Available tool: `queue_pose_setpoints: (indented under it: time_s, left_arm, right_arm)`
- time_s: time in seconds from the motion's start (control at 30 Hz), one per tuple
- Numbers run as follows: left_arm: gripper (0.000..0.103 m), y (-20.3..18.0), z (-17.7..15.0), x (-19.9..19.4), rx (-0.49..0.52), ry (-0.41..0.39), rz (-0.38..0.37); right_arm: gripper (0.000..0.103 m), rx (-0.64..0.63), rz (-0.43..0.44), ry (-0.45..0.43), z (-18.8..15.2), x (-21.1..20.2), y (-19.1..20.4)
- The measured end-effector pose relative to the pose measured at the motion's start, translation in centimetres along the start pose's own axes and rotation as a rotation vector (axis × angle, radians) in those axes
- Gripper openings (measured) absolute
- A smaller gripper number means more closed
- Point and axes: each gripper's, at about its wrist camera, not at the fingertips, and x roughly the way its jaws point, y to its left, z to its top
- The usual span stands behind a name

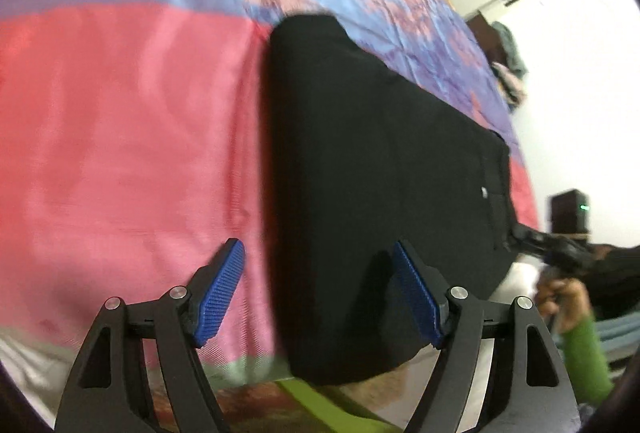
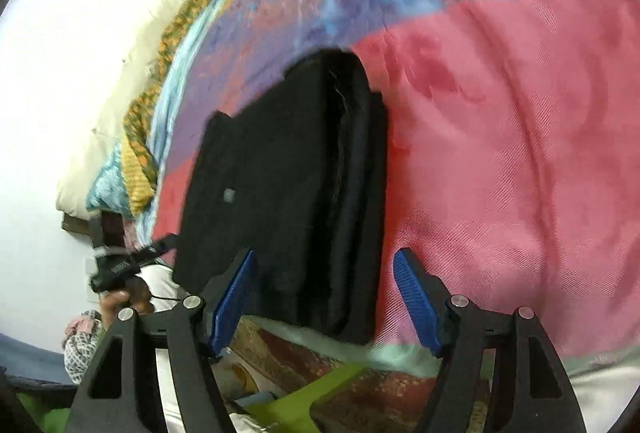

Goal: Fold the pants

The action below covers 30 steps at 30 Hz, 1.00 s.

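The black pants (image 1: 372,185) lie folded into a compact rectangle on the pink and purple bedspread (image 1: 120,137). My left gripper (image 1: 318,293) is open, its blue pads astride the near left edge of the pants, holding nothing. In the right wrist view the folded pants (image 2: 288,185) show stacked layers along their right edge. My right gripper (image 2: 324,301) is open and empty above the near edge of the pants. The right gripper also shows in the left wrist view (image 1: 552,245), held in a hand beside the pants.
The bedspread (image 2: 520,153) runs far around the pants. A white wall (image 1: 580,93) stands to the right. Pillows and patterned cloths (image 2: 140,121) line the bed's far edge. Green and patterned fabric (image 2: 320,393) hangs at the bed's near edge.
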Motion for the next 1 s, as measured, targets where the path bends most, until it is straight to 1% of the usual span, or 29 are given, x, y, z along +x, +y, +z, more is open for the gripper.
queue_pose_setpoints:
  time_s: [0.1,0.13,0.17,0.2,0.23,0.27,0.3,0.33,0.37,0.4,0.43,0.5,0.57,0.67,0.7,0.77,0.83,0.87,0.9,0.93,0.97,1.0]
  left_arm:
    - [0.082,-0.3,0.3,1.6,0.012,0.018,-0.035]
    - [0.082,-0.5,0.5,2.0,0.015,0.021,-0.048]
    - [0.079,-0.7,0.6,2.3,0.011,0.028,-0.062]
    - [0.072,-1.0,0.8,2.6,0.003,0.037,-0.087]
    - [0.059,-1.3,0.9,2.8,-0.002,0.043,-0.084]
    - [0.045,-1.8,0.9,2.6,0.014,0.035,-0.06]
    - [0.035,-2.2,1.0,2.2,0.034,0.024,-0.058]
    - [0.024,-2.7,1.1,1.5,0.053,0.009,-0.066]
    - [0.022,-3.2,1.2,0.8,0.07,-0.008,-0.071]
    - [0.022,-3.8,1.5,-0.2,0.086,-0.031,-0.077]
    - [0.022,-4.4,1.9,-1.1,0.101,-0.055,-0.086]
    - [0.022,-5.5,3.2,-2.9,0.134,-0.103,-0.088]
    - [0.022,-6.2,5.1,-4.6,0.16,-0.148,-0.078]
    - [0.022,-6.3,8.5,-7.2,0.199,-0.23,-0.047]
    - [0.022,-6.3,10.1,-8.0,0.205,-0.264,-0.038]
    - [0.022,-6.2,12.2,-8.6,0.212,-0.301,-0.029]
    - [0.024,-6.1,14.1,-7.9,0.236,-0.325,0.011]
    - [0.027,-5.8,14.7,-6.9,0.246,-0.324,0.045]
    - [0.033,-5.1,15.5,-5.0,0.238,-0.299,0.104]
    - [0.047,-4.4,16.0,-3.4,0.22,-0.271,0.144]
    - [0.05,-3.3,16.1,-1.2,0.187,-0.223,0.196]
    - [0.049,-1.8,16.0,1.3,0.143,-0.158,0.259]
  right_arm:
    - [0.073,0.043,0.089,0.032,0.6,2.1,-0.2]
    - [0.074,0.041,0.1,0.053,0.8,2.7,-0.2]
    - [0.074,0.03,0.101,0.075,1.0,3.4,-0.1]
    - [0.073,0.022,0.1,0.084,1.1,3.7,-0.1]
    - [0.067,0.011,0.091,0.093,1.2,3.8,0.1]
    - [0.063,-0.013,0.076,0.1,1.3,3.7,0.6]
    - [0.054,-0.041,0.062,0.099,1.3,3.5,1.1]
    - [0.048,-0.076,0.048,0.092,1.1,3.2,2.0]
    - [0.046,-0.102,0.044,0.08,1.0,2.8,2.8]
    - [0.041,-0.122,0.049,0.064,1.2,2.3,3.7]
    - [0.039,-0.139,0.064,0.049,1.7,1.8,4.5]
    - [0.038,-0.178,0.085,0.027,2.6,1.3,6.7]
    - [0.038,-0.233,0.098,-0.002,4.3,1.0,9.5]
    - [0.037,-0.302,0.104,-0.058,7.6,0.6,12.6]
    - [0.037,-0.322,0.105,-0.081,9.1,0.5,13.4]
    - [0.037,-0.335,0.113,-0.123,11.8,0.5,14.2]
    - [0.038,-0.332,0.112,-0.155,14.4,1.3,14.4]
    - [0.038,-0.326,0.109,-0.16,15.4,1.9,14.1]
    - [0.038,-0.307,0.104,-0.157,16.1,2.7,13.5]
    - [0.04,-0.275,0.081,-0.149,16.9,4.0,12.4]
    - [0.041,-0.241,0.035,-0.134,17.4,5.2,11.0]
    - [0.044,-0.191,-0.045,-0.108,17.8,6.9,9.4]
